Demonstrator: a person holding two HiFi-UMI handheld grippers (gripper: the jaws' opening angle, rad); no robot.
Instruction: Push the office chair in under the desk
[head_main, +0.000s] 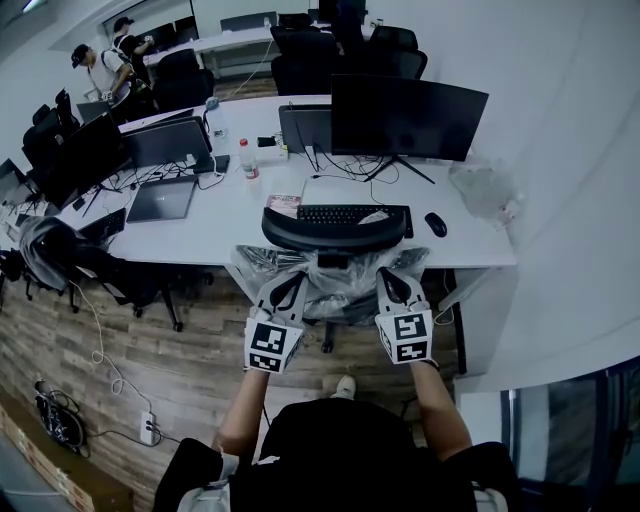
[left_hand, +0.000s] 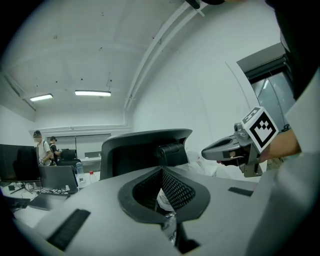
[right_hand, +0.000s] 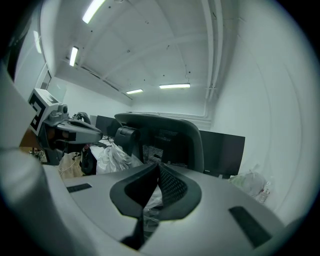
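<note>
The office chair stands at the white desk (head_main: 215, 225), its black headrest (head_main: 335, 229) over the desk edge by the keyboard (head_main: 352, 214). Clear plastic wrap (head_main: 335, 272) covers the backrest. My left gripper (head_main: 291, 284) and right gripper (head_main: 389, 277) are both shut, tips against the wrapped backrest, left and right of its middle. In the left gripper view the shut jaws (left_hand: 161, 170) point at the headrest (left_hand: 145, 150), with the right gripper (left_hand: 222, 149) beside them. The right gripper view shows its shut jaws (right_hand: 159, 165), the headrest (right_hand: 167, 137) and the left gripper (right_hand: 80, 131).
On the desk are a monitor (head_main: 408, 117), mouse (head_main: 435, 224), laptop (head_main: 160, 198), bottle (head_main: 249, 160) and a plastic bag (head_main: 485, 190). A second chair with a grey jacket (head_main: 55, 252) stands left. A white wall runs close on the right. A power strip (head_main: 148, 428) lies on the wood floor.
</note>
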